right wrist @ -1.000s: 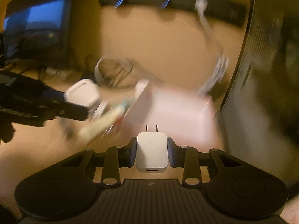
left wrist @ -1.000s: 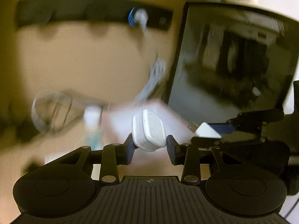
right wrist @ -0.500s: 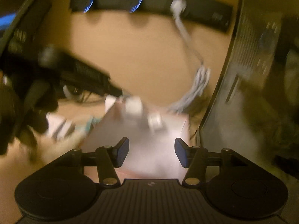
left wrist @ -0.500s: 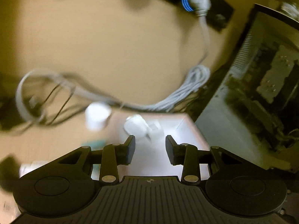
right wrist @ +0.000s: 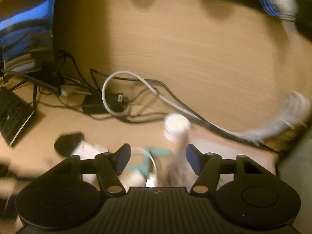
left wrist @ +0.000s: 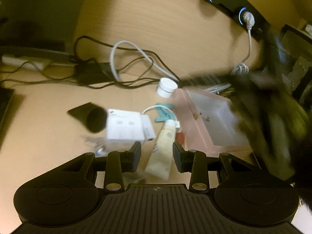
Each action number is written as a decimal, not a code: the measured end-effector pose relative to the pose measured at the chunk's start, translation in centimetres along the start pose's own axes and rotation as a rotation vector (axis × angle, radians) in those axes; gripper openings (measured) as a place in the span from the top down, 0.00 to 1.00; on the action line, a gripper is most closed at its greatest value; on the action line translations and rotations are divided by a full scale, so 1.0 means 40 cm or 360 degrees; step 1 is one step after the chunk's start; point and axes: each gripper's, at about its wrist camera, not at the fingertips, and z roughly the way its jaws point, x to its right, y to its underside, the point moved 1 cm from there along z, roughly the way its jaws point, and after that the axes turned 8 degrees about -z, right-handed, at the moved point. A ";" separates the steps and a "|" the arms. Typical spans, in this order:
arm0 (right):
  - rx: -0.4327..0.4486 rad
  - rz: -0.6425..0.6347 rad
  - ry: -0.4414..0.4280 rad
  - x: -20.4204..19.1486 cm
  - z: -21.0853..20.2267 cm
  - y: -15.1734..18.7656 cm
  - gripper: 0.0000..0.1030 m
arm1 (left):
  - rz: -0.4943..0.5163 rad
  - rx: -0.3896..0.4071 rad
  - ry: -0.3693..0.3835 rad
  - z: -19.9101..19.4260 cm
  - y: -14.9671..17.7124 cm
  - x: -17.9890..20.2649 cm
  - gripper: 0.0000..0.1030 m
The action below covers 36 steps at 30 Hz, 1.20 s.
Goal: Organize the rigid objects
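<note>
My left gripper is open and empty, just above a cream tube lying on the wooden desk. A pink bin stands right of it, its inside partly hidden by the blurred right gripper. A white box, a black cylinder, a teal item and a white-capped jar lie near the tube. My right gripper is open and empty over the teal item and the jar; that view is blurred.
Tangled black and white cables and a power brick lie behind the objects. A laptop sits at the left. A black wall strip with blue-lit sockets runs along the back. A dark computer case stands right.
Both grippers held white chargers a second ago, opened over the pink bin and let them go. Both have since swung left toward the items on the desk.
</note>
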 end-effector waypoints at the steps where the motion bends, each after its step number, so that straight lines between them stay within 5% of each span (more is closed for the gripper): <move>1: -0.0050 0.0007 -0.0011 -0.003 0.043 -0.040 0.36 | -0.0020 0.0002 0.0012 -0.014 0.009 -0.016 0.62; 5: -0.0294 0.0033 0.0095 0.022 0.236 -0.135 0.36 | -0.0114 0.0009 0.0003 -0.057 0.029 -0.085 0.62; 9: -0.0514 0.0152 0.0151 0.057 0.372 -0.126 0.36 | -0.0127 0.0010 -0.0063 -0.085 0.044 -0.138 0.62; 14: -0.0493 0.0146 0.0179 0.036 0.394 -0.112 0.47 | -0.0070 -0.0004 -0.0075 -0.085 0.044 -0.148 0.62; 21: -0.0086 0.0018 -0.0052 -0.072 0.120 -0.113 0.47 | 0.0086 -0.0040 -0.0076 -0.026 0.033 -0.075 0.62; 24: -0.0010 -0.0068 -0.0095 -0.125 -0.011 -0.036 0.47 | -0.0026 -0.0054 -0.0198 0.002 0.023 -0.076 0.62; 30: -0.0084 -0.0186 0.0094 -0.197 -0.181 0.227 0.47 | -0.0298 -0.0125 -0.0289 0.079 0.010 -0.090 0.62; 36: -0.0208 -0.0038 0.0176 -0.195 -0.262 0.409 0.47 | -0.0254 -0.0157 -0.0488 0.178 0.013 -0.067 0.56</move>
